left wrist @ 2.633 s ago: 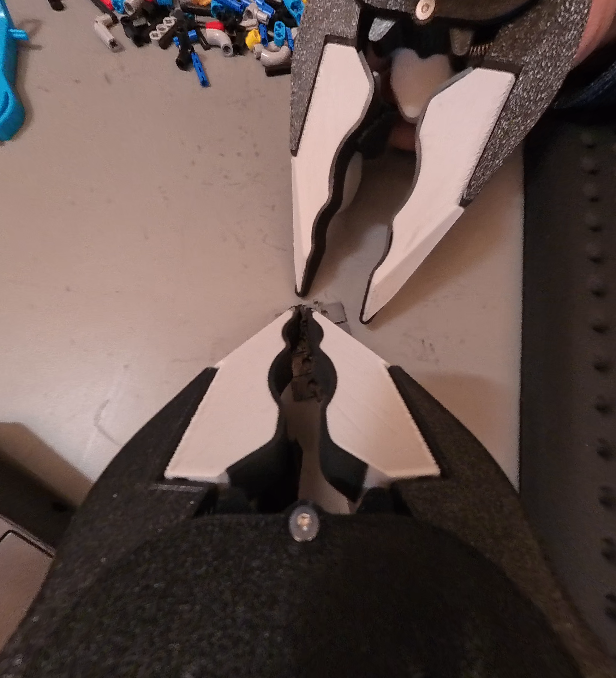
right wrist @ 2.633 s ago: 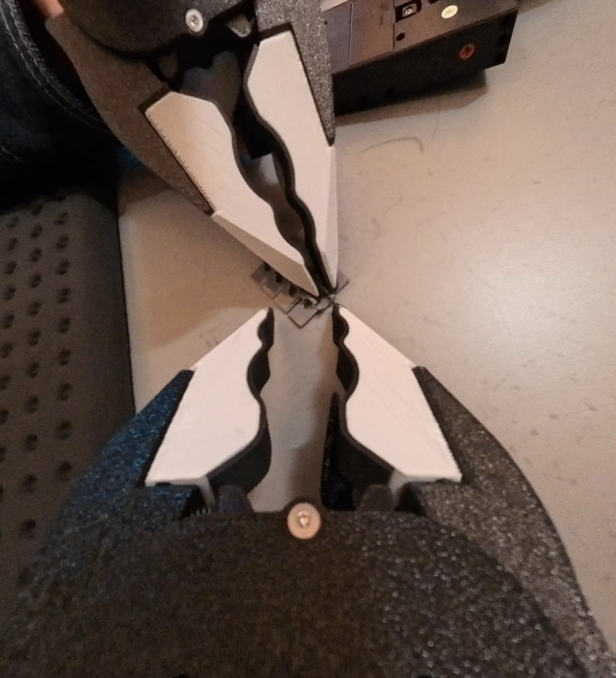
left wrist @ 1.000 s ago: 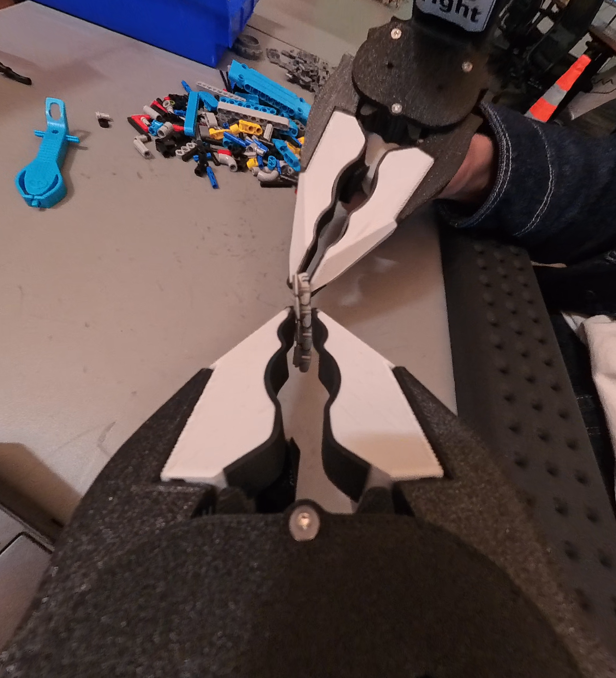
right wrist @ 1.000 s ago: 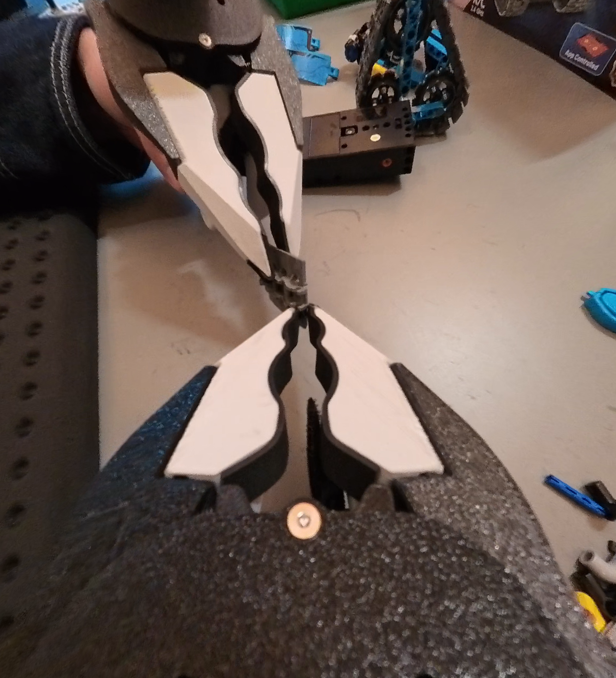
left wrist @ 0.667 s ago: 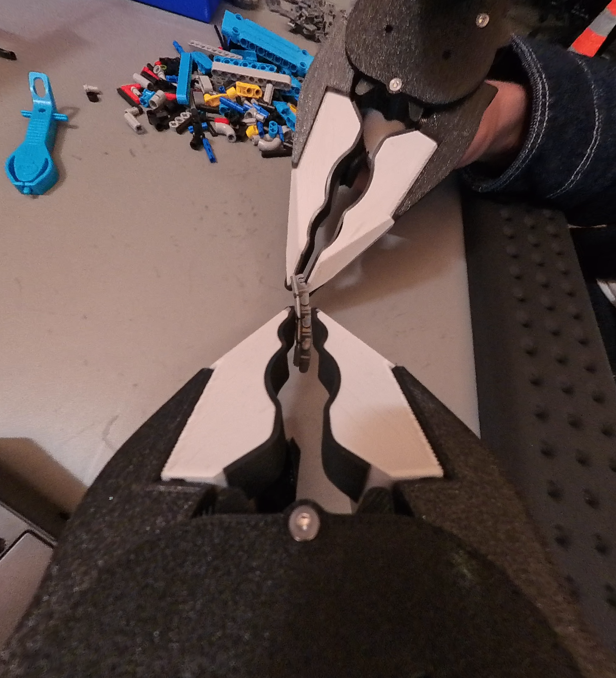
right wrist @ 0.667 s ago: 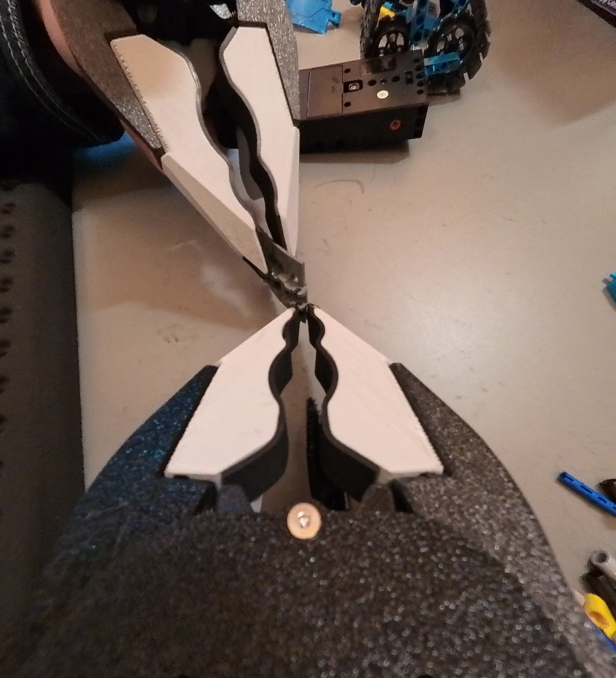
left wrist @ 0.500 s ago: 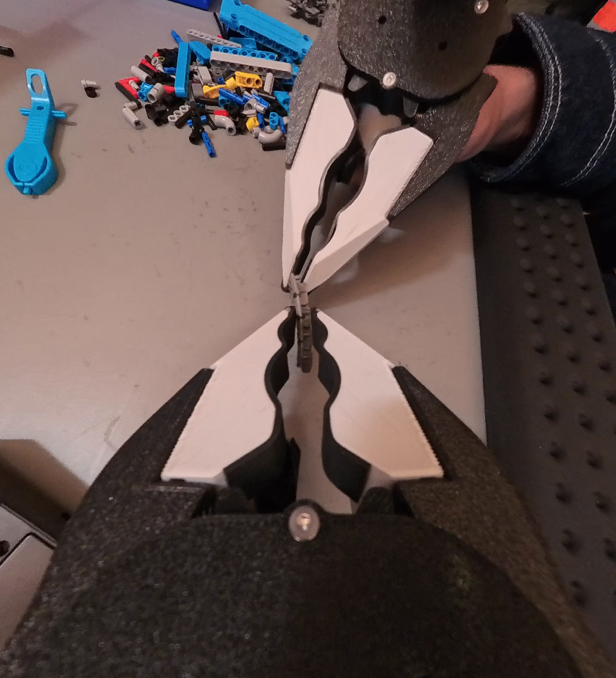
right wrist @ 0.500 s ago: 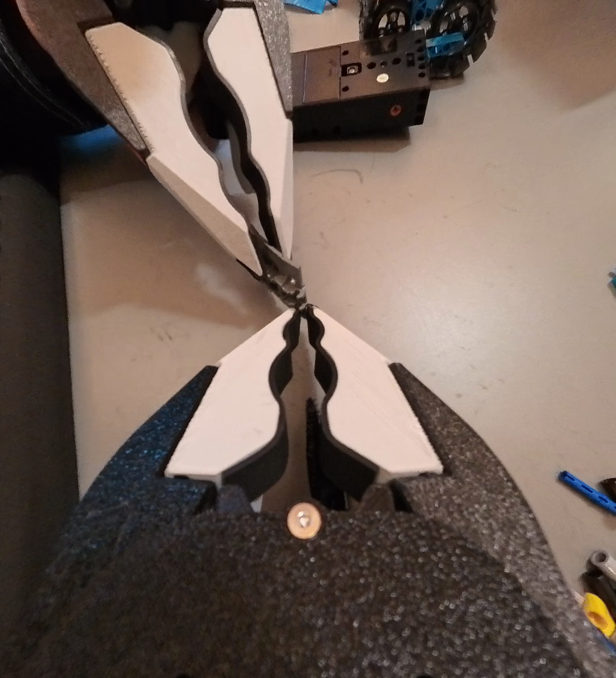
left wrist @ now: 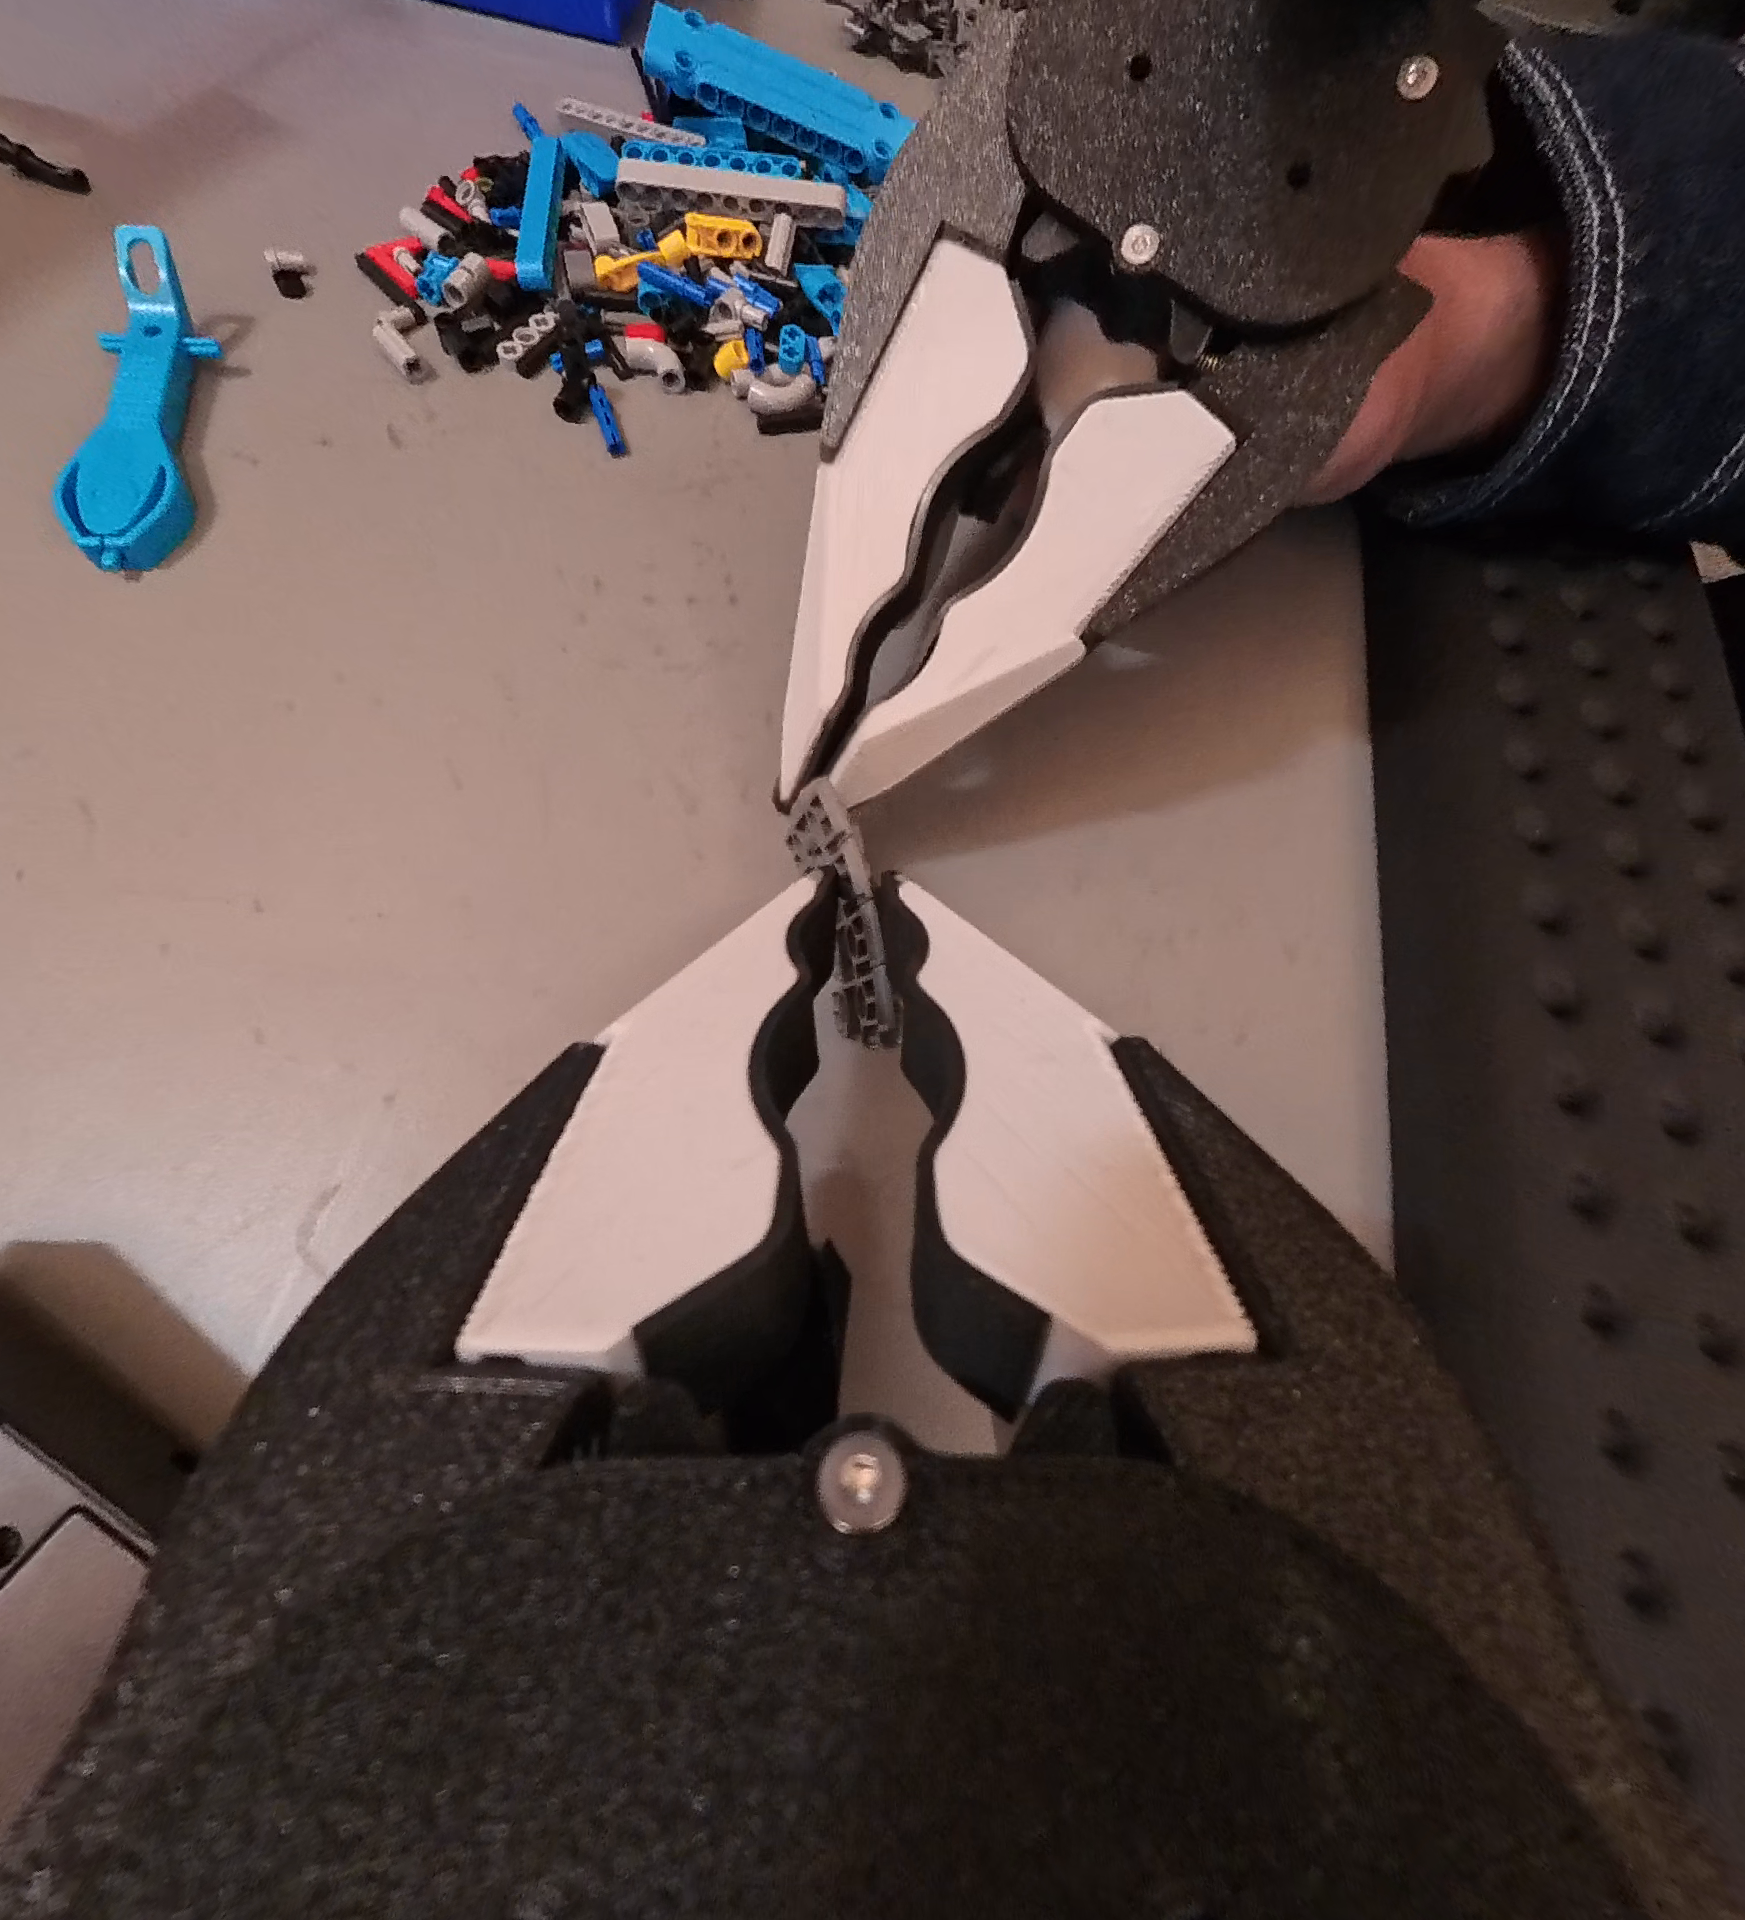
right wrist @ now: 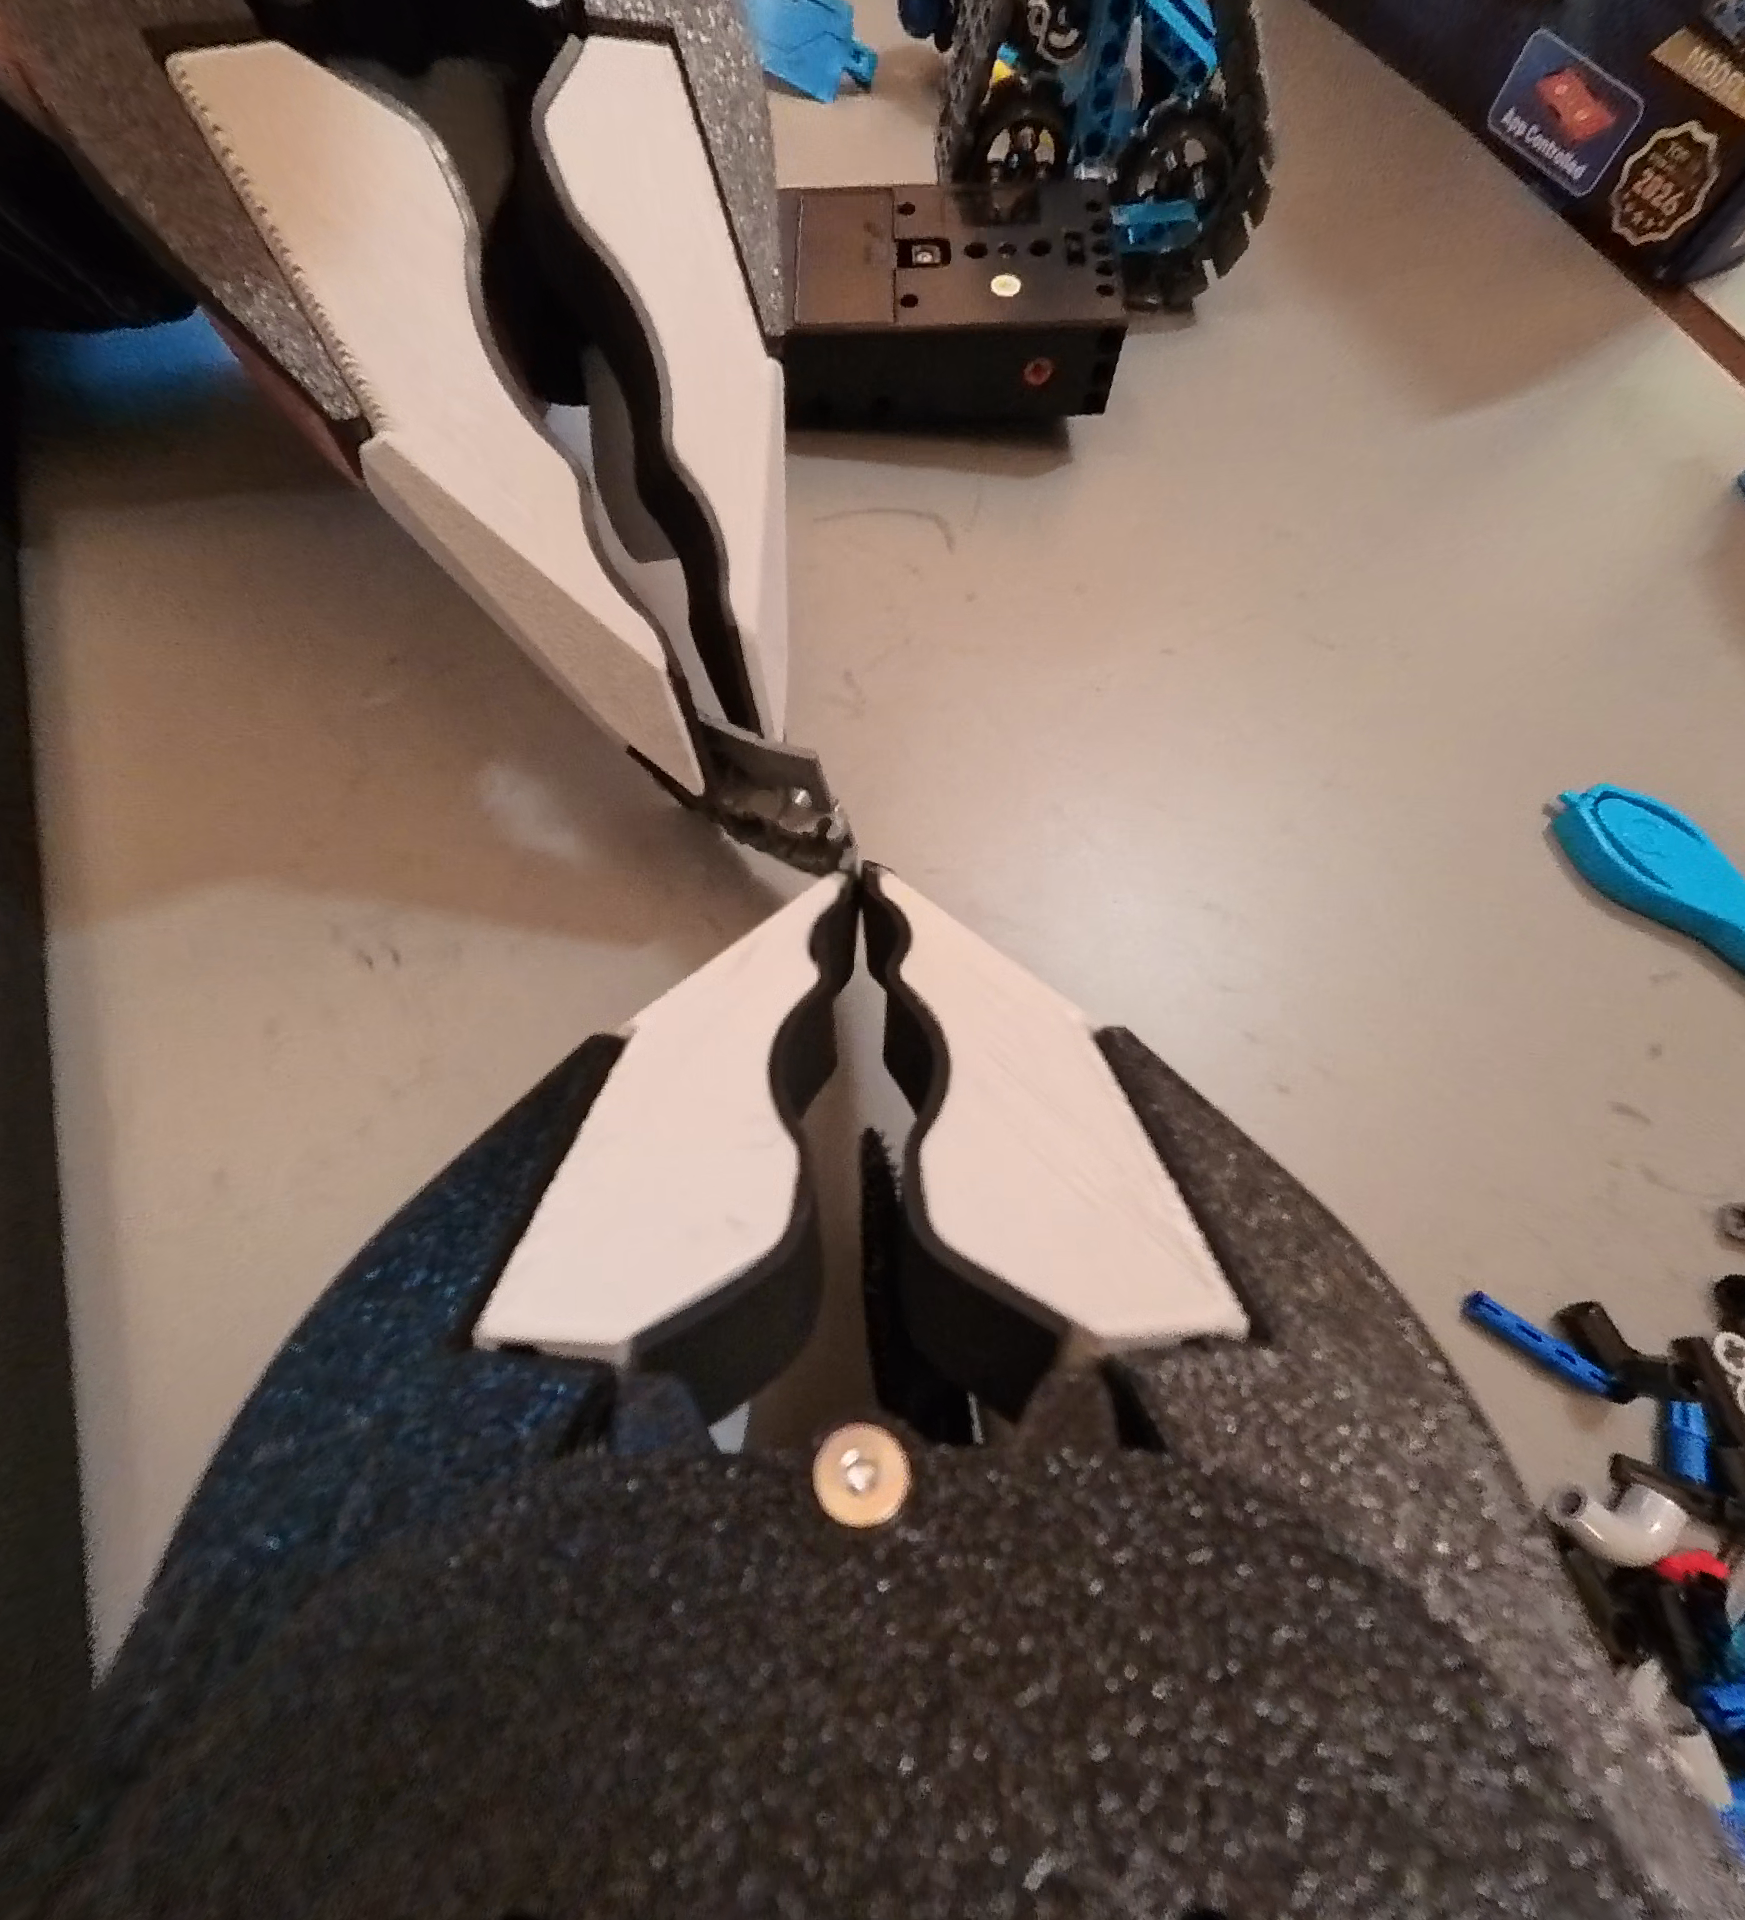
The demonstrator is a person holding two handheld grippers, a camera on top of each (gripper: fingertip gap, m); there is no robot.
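Small grey link piece (left wrist: pixel 840 914) held above the worktop (left wrist: pixel 432 727), pinched at both ends: left gripper (left wrist: pixel 855 883) jaws narrow on its near part, right gripper (left wrist: pixel 814 795) jaws clamped on its far tip, probably to brace it. Loose brick pile (left wrist: pixel 629 270) and blue tool (left wrist: pixel 135 416) lie well beyond the piece. Piece's exact shape is unclear; the jaws cover most of it.

From my left wrist camera, the grey linked piece (left wrist: pixel 852 935) runs in between my left gripper's (left wrist: pixel 852 883) fingertips, so its clamped faces are hidden. At eleven o'clock the brick pile (left wrist: pixel 629 270) is too small to sort. On the right wrist camera, the blue tool (right wrist: pixel 1720 904) at three o'clock is cut by the edge.
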